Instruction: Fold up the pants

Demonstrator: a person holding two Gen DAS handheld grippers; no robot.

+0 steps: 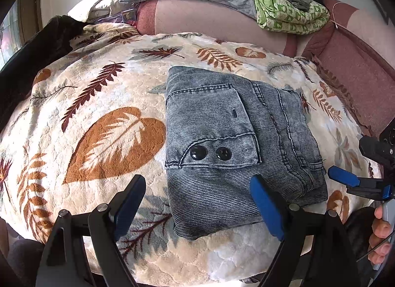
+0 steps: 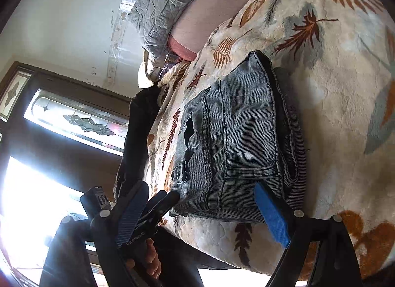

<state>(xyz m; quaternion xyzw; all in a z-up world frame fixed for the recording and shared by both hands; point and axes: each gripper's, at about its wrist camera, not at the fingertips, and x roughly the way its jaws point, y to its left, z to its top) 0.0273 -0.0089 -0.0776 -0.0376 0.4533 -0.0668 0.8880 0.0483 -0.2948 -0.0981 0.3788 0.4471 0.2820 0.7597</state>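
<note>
Two grippers, left (image 1: pixel 197 203) and right (image 2: pixel 205 213), hover with fingers apart and empty over folded grey jeans (image 1: pixel 234 148) lying near the front edge of the leaf-print blanket (image 1: pixel 98 114) on the bed.

From my right tool (image 2: pixel 205 213), its blue-padded fingers (image 2: pixel 271 215) spread wide with nothing between them, I look across the folded grey pants (image 2: pixel 237 139) lying on a leaf-print blanket (image 2: pixel 333 77). The tool's near pad sits just beside the bundle's edge. My left tool (image 2: pixel 158 203) pokes in at lower left, with a hand (image 2: pixel 150 259) below it. Beyond the blanket lie a grey quilt (image 2: pixel 155 5), a white wall (image 2: pixel 61 20) and a dark-framed stained-glass window (image 2: pixel 74 119), glaring bright below.
</note>
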